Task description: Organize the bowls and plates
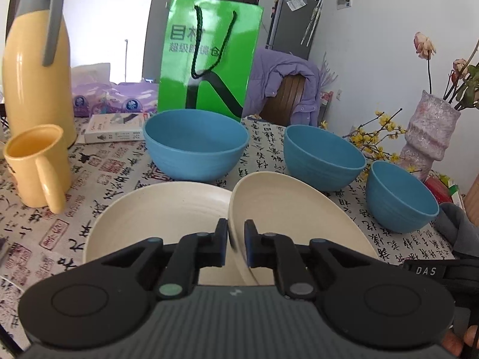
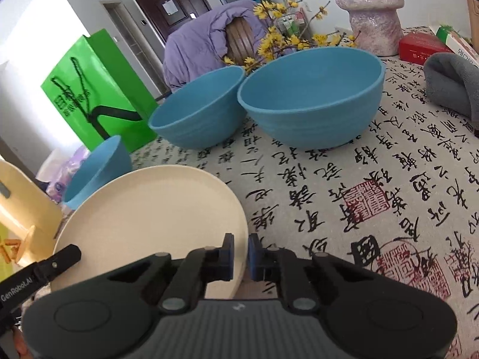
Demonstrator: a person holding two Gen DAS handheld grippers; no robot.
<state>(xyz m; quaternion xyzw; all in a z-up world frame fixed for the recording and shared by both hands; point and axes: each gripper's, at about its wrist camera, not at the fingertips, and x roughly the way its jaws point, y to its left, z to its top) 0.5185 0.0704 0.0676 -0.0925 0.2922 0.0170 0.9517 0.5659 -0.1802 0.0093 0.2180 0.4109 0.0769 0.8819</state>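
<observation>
Left gripper [image 1: 236, 233] is clamped nearly closed on the near rim of a tilted cream plate [image 1: 293, 209], one pad on each face of the rim. The plate's gripped edge is raised and the plate leans over to the right. Far to the left of the fingers a yellow cup [image 1: 36, 167] stands on the calligraphy tablecloth [image 1: 119, 176], with a tall yellow thermos [image 1: 33, 74] behind it. Just left of the fingers, and partly beneath the tilted plate, a second cream plate [image 1: 155, 215] lies flat. Straight ahead, beyond both plates, is the large blue bowl [image 1: 194, 149], upright in front of a green paper bag [image 1: 209, 59]. Ahead and to the right stands the middle blue bowl [image 1: 323, 161], and further right, nearer the gripper, the small blue bowl [image 1: 401, 197]. A pink vase [image 1: 428, 137] stands behind that one.

Right gripper [image 2: 240, 245] is likewise pinched almost shut, on the right near rim of a cream plate [image 2: 143, 218] that spreads out ahead and to its left. A black finger of the other gripper shows at that plate's left rim, but I cannot tell for certain that both hold the same plate. Ahead of the right gripper two blue bowls sit close beside each other, and far to its right lies a grey cloth [image 2: 449, 83].
</observation>
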